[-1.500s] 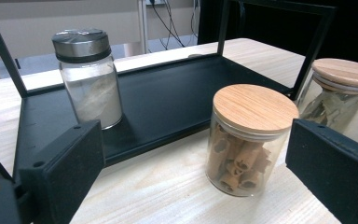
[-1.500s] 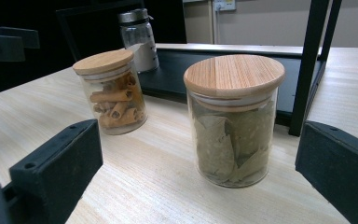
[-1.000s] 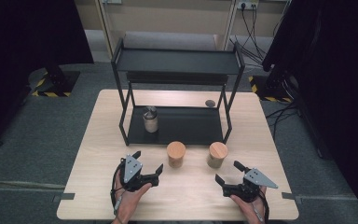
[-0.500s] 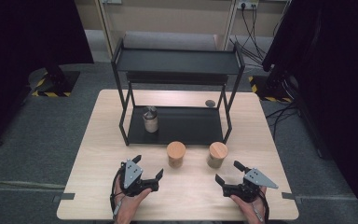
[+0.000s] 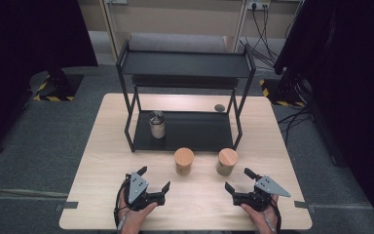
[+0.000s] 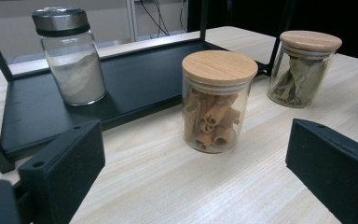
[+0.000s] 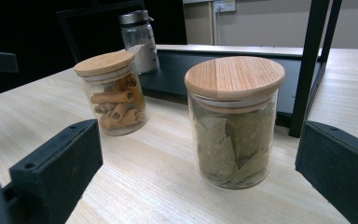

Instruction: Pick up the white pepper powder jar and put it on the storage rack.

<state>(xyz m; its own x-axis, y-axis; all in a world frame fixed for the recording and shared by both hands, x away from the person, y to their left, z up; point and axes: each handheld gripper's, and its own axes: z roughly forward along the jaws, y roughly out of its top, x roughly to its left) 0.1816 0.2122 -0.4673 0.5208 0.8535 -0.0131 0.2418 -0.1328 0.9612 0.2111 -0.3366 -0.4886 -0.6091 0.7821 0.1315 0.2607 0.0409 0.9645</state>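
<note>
Two glass jars with wooden lids stand on the table in front of a black rack (image 5: pixel 185 63). The left one holds cinnamon sticks (image 5: pixel 184 161) (image 6: pixel 216 100) (image 7: pixel 114 93). The right one holds dried leaves (image 5: pixel 227 161) (image 7: pixel 235 121) (image 6: pixel 305 67). A metal-lidded jar of white powder (image 5: pixel 157 124) (image 6: pixel 72 56) stands on the rack's lower shelf. My left gripper (image 5: pixel 154 178) (image 6: pixel 196 186) is open, a short way in front of the cinnamon jar. My right gripper (image 5: pixel 238 179) (image 7: pixel 198 198) is open too, facing the leaf jar from close by. Neither holds anything.
A small dark round object (image 5: pixel 219 107) lies on the table behind the rack's right legs. The rack's upper shelf is bare. The wooden table (image 5: pixel 102 146) has free surface to both sides of the jars, and grey carpet surrounds it.
My left gripper has drawn back slightly toward the table's near edge. The right gripper and the jars have stayed put.
</note>
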